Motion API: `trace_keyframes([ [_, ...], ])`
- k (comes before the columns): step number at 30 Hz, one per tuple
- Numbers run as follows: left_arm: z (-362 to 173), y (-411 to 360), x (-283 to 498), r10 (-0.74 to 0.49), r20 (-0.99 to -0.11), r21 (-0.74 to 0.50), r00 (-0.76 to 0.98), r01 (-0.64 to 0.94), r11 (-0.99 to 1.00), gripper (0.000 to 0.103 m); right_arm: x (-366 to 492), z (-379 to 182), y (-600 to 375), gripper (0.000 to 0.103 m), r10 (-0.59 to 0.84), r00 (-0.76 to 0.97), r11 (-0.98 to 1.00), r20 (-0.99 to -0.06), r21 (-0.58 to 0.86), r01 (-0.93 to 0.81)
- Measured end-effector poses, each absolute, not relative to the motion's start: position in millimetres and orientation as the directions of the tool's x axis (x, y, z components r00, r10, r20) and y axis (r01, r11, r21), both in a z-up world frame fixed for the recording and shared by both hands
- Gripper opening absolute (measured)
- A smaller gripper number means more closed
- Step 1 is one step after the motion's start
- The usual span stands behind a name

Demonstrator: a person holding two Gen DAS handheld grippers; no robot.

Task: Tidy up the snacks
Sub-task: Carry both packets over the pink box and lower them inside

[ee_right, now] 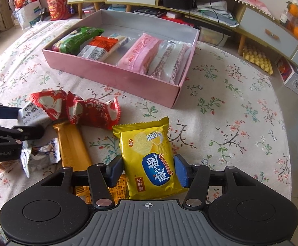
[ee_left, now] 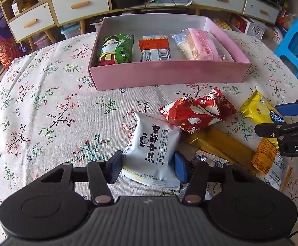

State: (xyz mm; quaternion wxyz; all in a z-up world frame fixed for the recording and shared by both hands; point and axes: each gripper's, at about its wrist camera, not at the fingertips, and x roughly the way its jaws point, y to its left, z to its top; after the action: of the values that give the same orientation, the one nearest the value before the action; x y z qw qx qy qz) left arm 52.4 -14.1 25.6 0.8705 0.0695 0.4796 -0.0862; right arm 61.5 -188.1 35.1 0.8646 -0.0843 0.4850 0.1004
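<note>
Left claw (ee_left: 147, 169): clamped on the white biscuit packet (ee_left: 152, 150), a blue pad pressed against each side of the wrapper.
Right claw (ee_right: 149, 169): gripping the yellow cracker packet (ee_right: 149, 153), pads tight on both long edges.
White biscuit packet: at the near edge of the loose pile, its far corner tucked just under the red sweet wrapper (ee_left: 197, 112).
Yellow cracker packet: on the right side of the pile, lying lengthwise between the fingers, clear of the red wrapper in the right wrist view.
Red sweet wrapper: crumpled, sitting on top of the gold bar packet (ee_right: 73, 145), between the two gripped packets.
Gold bar packet: long and flat on the cloth, running under the red wrapper toward the right claw.
Silver foil packet (ee_right: 39, 157): crinkled, just left of the gold bar, below the left claw's fingers in the right wrist view.
Pink box (ee_left: 169, 72): open, beyond the pile, on the desk.
Inside the box: green cartoon packet (ee_left: 117, 49) at the left end, red-and-white packet (ee_left: 155, 50) beside it, pink packet (ee_left: 203, 45) further right with pale wrapped snacks either side.
Desk (ee_left: 46, 102): covered by a floral tablecloth.
Behind: a cabinet with white drawers (ee_left: 80, 5), and a blue stool (ee_left: 296, 47) off to the right.
</note>
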Motion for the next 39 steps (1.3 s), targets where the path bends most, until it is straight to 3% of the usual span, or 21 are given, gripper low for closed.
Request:
trace_keyframes([
  [14,33,-9,51,-0.084,-0.836,0.029,0.543,0.196,0.980,0.048,57,46,-183,0.052,0.106,0.534,0.966,-0.839,-0.040,-0.255],
  [39,68,11,46,-0.182,-0.780,-0.095,0.599,0.173,0.980,0.047,52,68,-189,0.052,0.150,0.583,0.975,-0.798,0.021,-0.223],
])
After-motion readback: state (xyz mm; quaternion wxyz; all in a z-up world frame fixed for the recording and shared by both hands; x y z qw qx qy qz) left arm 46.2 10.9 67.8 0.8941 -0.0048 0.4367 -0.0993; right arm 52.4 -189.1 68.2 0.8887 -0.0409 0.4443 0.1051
